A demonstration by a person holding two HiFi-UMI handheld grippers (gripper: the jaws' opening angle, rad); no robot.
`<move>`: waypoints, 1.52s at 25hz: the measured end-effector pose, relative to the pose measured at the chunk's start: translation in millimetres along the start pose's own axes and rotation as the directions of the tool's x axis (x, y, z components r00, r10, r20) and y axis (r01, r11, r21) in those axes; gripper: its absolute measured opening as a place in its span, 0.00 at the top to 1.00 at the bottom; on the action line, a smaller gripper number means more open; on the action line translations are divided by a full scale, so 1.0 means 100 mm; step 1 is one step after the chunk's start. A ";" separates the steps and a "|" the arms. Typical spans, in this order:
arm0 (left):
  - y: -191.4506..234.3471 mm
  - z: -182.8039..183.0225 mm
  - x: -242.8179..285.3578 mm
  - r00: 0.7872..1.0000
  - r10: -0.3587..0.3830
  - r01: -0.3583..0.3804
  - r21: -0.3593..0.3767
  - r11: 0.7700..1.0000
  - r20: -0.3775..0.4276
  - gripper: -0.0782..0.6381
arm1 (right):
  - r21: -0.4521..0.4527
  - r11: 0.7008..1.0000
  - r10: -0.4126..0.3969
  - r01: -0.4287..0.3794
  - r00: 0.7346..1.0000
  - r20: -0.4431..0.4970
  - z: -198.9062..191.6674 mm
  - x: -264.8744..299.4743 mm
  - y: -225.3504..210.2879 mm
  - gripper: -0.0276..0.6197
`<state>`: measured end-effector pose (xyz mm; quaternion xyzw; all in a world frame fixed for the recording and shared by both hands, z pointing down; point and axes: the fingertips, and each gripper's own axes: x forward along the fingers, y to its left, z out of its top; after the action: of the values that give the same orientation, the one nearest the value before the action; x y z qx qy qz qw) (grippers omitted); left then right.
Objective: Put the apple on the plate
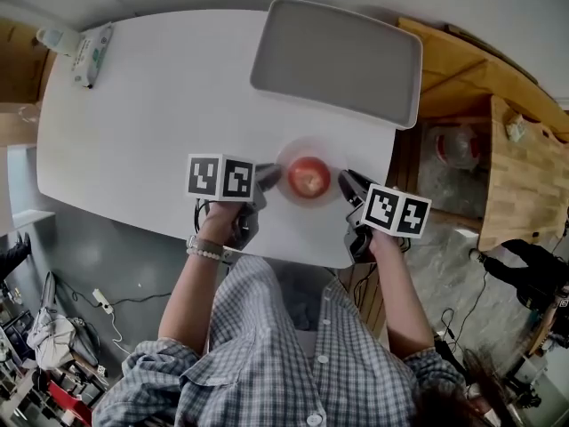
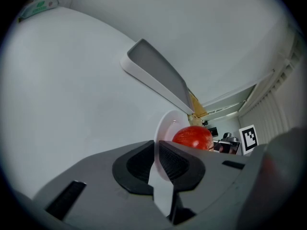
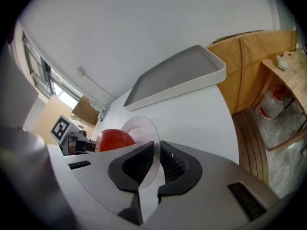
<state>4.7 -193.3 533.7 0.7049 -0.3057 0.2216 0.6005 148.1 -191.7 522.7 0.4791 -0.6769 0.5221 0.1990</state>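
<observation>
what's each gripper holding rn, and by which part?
Both hold the plate by its rim: left gripper shut on the left edge, right gripper on the opposite edge. The apple sits on the plate, gripped by neither.

The apple [image 1: 308, 178] is red. The plate [image 1: 306, 143] is clear, with a weak pink-white tone. The table [image 1: 151, 114] is white and the tray [image 1: 338, 56] is grey. The left gripper [image 1: 271, 174] and the right gripper [image 1: 347, 183] are grey with black pads [image 2: 175, 162] and black-and-white square markers. The shirt [image 1: 258, 354] is checked in blue, grey and white.
</observation>
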 end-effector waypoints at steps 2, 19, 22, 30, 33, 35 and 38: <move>-0.03 0.07 0.00 1.000 -0.003 0.003 0.000 1.000 0.005 0.84 | -0.010 1.000 0.005 -0.005 1.000 0.005 0.09 0.00 0.01 0.88; -0.24 0.77 -0.01 0.998 -0.007 0.004 0.037 0.999 0.062 0.84 | -0.055 0.998 0.046 -0.042 0.997 0.065 0.83 0.01 0.08 0.88; -0.28 0.92 -0.02 0.998 -0.017 0.014 0.051 0.999 0.068 0.84 | -0.053 0.998 0.049 -0.045 0.995 0.087 0.98 0.01 0.10 0.88; -0.23 1.49 0.10 0.995 -0.029 0.024 0.054 0.998 0.099 0.84 | -0.056 0.997 0.056 -0.050 0.993 0.106 1.48 0.24 0.09 0.88; -0.30 1.57 0.09 0.993 -0.035 0.028 0.065 0.998 0.115 0.84 | -0.050 0.997 0.069 -0.063 0.990 0.125 1.59 0.21 0.09 0.88; -0.32 1.62 0.08 0.992 -0.040 0.033 0.065 0.997 0.122 0.84 | -0.052 0.996 0.073 -0.067 0.988 0.135 1.66 0.20 0.11 0.88; -0.29 1.69 0.08 0.991 -0.040 0.032 0.065 0.997 0.129 0.84 | -0.058 0.996 0.078 -0.071 0.987 0.138 1.73 0.23 0.13 0.88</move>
<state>22.0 -357.9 487.9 0.7416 -0.3246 0.1736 0.5608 166.0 -357.5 468.8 0.4836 -0.7204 0.4759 0.1441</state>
